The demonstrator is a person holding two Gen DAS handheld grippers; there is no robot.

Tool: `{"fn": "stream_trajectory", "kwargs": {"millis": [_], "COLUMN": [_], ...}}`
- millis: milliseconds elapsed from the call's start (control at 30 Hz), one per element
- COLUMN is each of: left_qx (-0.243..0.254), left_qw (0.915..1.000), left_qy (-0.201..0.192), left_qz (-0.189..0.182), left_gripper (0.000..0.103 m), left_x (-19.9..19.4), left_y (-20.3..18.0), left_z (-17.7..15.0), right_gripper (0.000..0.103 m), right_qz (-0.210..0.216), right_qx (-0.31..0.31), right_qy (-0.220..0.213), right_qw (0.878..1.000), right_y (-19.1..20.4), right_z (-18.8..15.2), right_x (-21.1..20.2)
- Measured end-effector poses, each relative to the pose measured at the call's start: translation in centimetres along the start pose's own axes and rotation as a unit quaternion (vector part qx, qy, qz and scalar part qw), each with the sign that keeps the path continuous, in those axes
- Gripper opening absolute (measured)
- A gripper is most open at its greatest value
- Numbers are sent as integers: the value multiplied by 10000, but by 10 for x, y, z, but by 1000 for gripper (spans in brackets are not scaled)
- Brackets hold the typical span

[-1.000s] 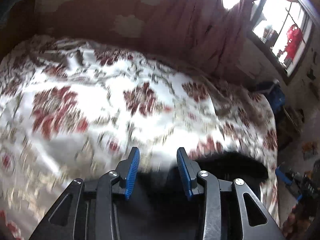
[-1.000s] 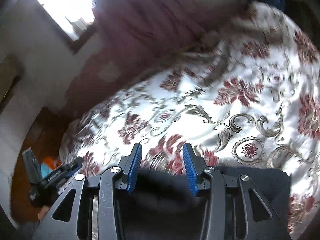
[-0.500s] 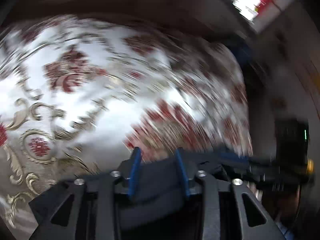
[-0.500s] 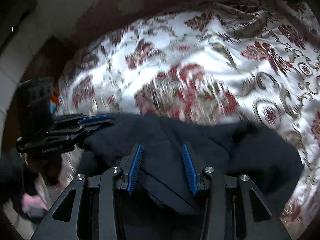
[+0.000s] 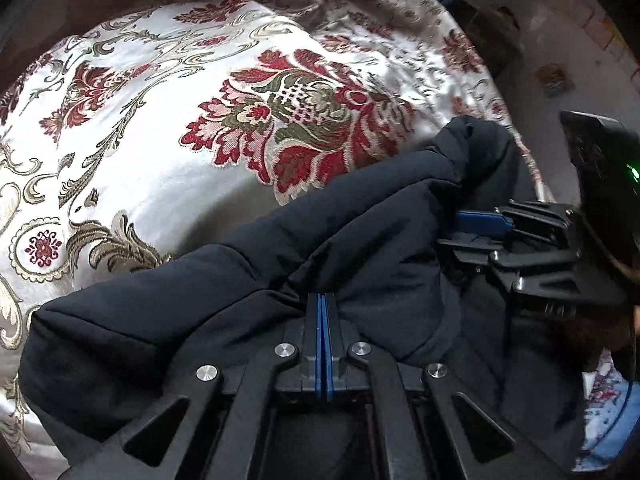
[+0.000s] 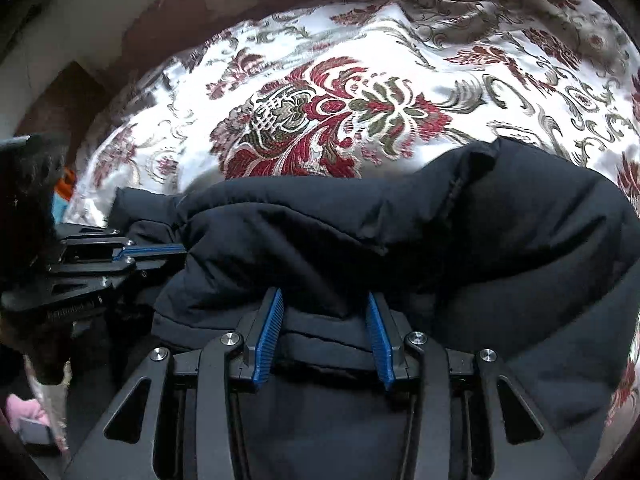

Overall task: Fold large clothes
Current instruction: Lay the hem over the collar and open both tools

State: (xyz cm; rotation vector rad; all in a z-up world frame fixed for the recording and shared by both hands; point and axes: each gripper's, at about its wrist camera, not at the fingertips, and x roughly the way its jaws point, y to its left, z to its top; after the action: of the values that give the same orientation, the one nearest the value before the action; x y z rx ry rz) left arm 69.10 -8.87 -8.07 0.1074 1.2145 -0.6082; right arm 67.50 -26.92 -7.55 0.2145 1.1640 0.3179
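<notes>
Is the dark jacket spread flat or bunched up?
Bunched: the dark jacket lies in puffy heaped folds on the floral bedspread, not flat.

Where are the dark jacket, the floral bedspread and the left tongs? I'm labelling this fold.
dark jacket [image 5: 360,232]: left wrist view, on the puffy ridge of fabric.
floral bedspread [image 6: 340,112]: right wrist view, on the big red flower.
left tongs [image 5: 322,304]: left wrist view, at the shut blue tips against the jacket.

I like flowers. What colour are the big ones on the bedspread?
Dark red, on the white bedspread; clearest in the left wrist view.
</notes>
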Motion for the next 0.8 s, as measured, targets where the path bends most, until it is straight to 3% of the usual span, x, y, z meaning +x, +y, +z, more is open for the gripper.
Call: {"fn": "stream_trajectory", "kwargs": {"millis": [100,233,367,500,600,667,800], "left_qx": [-221,193,-521,-814,-962,-1092,-991], "left_qw": [9993,9998,9985,9961,9944,9922,9816], "left_qy": [-181,-40,77,119,-67,-139,-414], "left_qz": [-228,-76,-139,323,424,589,1578], "left_gripper": [4,4,4,4,4,4,5], "left_x": [-17,-36,-21,-4,-21,-34,-57], "left_y": [3,-5,11,6,-2,-5,-31], "left_z": [-3,-30,-41,-37,-43,-46,-43], "right_gripper": [36,36,36,38,39,47,55], "right_qz": [-305,-368,-728,-493,-272,-363,-288], "right_qx": [-283,-207,-196,-44,92,209,486], "right_qy": [137,274,261,-17,-319,-622,-966], "right_qw": [9990,9987,9968,9988,9991,9972,9937], "right_y": [1,-10,-4,-7,-10,-12,-17], "right_z": [-13,-25,-19,-25,-34,-42,-53], "right_x": [-17,-5,17,-5,-32,-48,-76]}}
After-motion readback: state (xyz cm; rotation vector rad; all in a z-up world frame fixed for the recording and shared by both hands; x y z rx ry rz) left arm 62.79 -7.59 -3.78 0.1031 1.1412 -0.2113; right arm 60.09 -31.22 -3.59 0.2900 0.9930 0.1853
